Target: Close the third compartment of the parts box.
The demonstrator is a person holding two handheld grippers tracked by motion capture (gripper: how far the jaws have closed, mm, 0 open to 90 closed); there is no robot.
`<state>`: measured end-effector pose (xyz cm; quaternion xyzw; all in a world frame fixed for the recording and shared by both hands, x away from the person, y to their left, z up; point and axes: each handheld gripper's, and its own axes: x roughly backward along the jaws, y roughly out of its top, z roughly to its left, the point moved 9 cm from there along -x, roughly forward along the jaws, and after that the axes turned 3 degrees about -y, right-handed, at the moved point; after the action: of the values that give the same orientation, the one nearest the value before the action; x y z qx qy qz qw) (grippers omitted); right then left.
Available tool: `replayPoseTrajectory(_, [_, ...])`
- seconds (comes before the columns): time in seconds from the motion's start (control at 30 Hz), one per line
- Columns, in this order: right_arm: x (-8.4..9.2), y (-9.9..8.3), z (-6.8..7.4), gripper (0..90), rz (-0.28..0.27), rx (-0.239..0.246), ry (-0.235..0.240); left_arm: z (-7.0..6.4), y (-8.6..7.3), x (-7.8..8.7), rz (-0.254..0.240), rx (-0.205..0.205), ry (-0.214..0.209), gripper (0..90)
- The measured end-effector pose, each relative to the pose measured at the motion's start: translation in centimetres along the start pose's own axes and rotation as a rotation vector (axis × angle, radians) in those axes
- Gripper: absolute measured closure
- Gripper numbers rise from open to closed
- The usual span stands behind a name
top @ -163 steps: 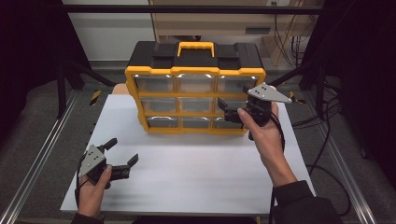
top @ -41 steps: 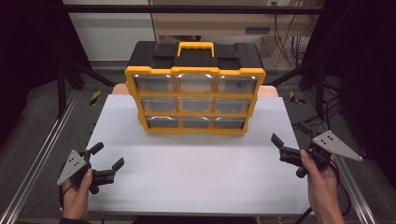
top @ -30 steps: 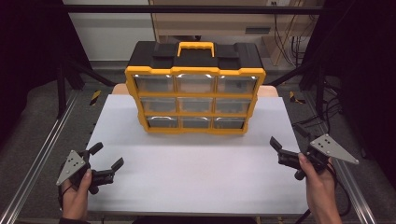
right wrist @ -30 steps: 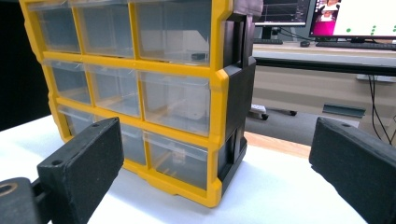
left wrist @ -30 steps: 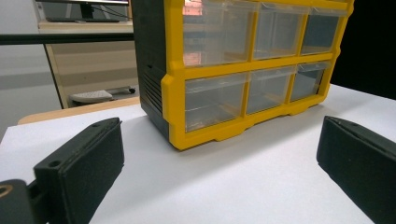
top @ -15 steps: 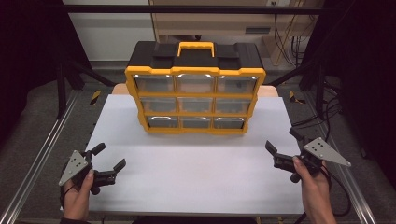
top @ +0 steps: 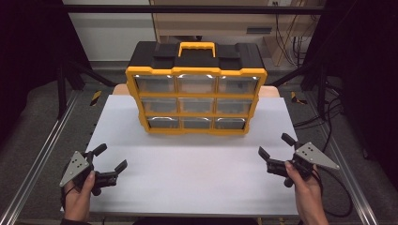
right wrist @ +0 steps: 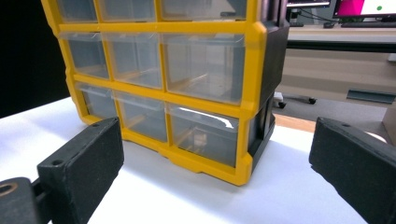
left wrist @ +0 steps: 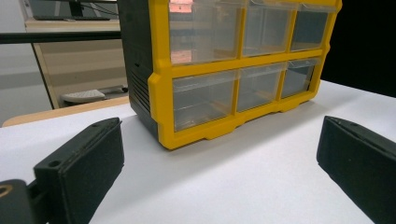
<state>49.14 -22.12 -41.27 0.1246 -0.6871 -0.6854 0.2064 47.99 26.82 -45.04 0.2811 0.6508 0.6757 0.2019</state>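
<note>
White sheeting covers the bench (top: 187, 173), and at the far middle of it stands the yellow-and-black plastic drawer cabinet (top: 195, 89), upright, with a black top, a yellow carry handle (top: 196, 47) and nine clear drawers in three rows of three, all seemingly pushed in. The right gripper view shows a small pale item inside the bottom drawer nearest that side (right wrist: 201, 138); what it is cannot be told. The left gripper (top: 109, 161) rests low at the near left edge of the bench, the right gripper (top: 273, 146) at the near right, both well apart from the cabinet and pointing toward it. Each has its jaws spread wide with nothing between them.

By the look of it, this is a resting stance between drawer operations: no drawer is touched or open. The next move likely calls for one gripper to travel forward to a chosen drawer front, line its jaws on the lip and close there, while the other may need to steady the cabinet against sliding.
</note>
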Motion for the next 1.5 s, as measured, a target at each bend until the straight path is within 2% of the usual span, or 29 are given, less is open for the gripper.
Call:
replayPoseTrajectory(0.53, [-1.4, -1.7, 1.6, 3.5, 0.033, 0.005, 0.04, 0.0, -0.1, 0.0, 0.003, 0.002, -0.002, 0.5])
replayPoseTrajectory(1.5, [-3.8, -3.2, 2.7, 3.3, 0.052, -0.003, 0.052, -0.1, -0.2, -0.2, 0.012, -0.001, -0.009, 0.5])
